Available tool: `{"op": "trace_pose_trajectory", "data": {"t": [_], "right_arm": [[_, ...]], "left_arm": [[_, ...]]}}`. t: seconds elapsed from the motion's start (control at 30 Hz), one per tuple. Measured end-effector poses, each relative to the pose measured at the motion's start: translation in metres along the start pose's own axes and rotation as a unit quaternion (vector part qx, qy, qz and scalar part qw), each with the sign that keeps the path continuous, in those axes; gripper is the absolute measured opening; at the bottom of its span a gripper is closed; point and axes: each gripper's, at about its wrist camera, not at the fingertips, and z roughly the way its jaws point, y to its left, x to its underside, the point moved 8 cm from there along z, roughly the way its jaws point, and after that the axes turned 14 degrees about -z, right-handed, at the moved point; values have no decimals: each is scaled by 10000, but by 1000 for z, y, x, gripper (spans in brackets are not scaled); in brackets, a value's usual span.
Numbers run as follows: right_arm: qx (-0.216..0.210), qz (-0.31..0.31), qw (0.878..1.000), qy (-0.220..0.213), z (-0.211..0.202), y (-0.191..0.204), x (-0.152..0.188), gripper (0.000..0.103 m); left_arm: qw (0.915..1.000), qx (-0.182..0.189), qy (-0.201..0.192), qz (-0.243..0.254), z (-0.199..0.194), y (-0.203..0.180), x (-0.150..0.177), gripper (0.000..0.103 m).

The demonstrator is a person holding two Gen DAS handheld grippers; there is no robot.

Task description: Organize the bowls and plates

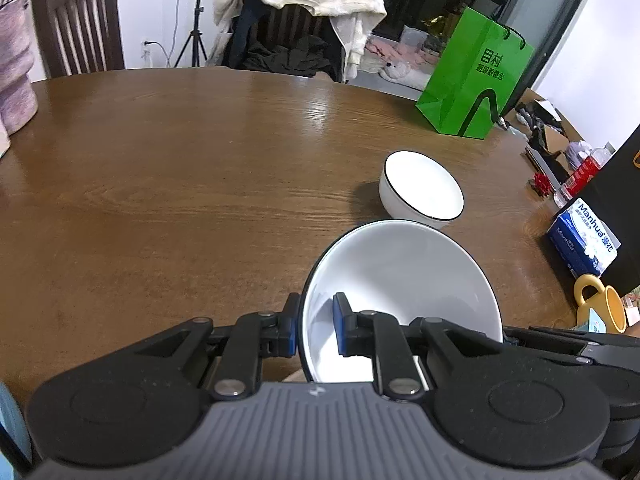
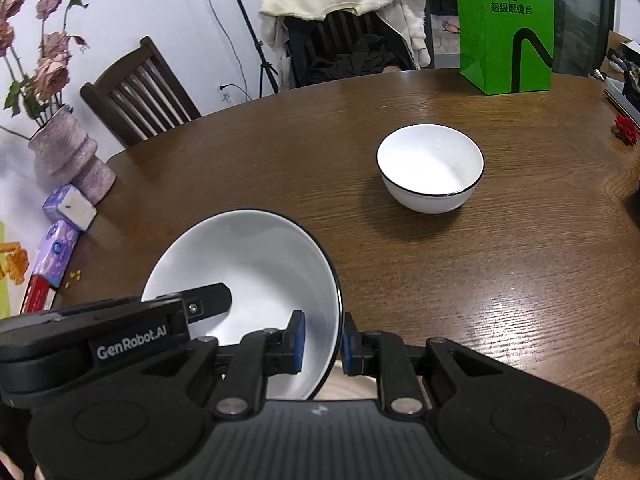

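Brown wooden surface (image 2: 460, 280) carries a smaller white black-rimmed bowl (image 2: 430, 168); you hold the large white bowl (image 2: 256, 280) aloft near it — left gripper (image 1: 316, 330) and right gripper (image 2: 323, 342) each clamped on opposite rims, sharing its weight for stacking.

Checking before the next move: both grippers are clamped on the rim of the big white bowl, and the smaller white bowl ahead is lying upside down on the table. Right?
Not quite. The smaller bowl stands upright, its white inside showing in the right wrist view. Left gripper and right gripper do clamp the big bowl's rim.
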Motion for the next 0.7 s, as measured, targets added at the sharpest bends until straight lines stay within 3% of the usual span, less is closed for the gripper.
{"op": "trace_pose_trajectory", "data": {"t": [0.7], "right_arm": [[-313, -445, 9985, 16, -31, 34, 26, 17]], "left_arm": [[9987, -268, -199, -376, -46, 22, 34, 17]]}}
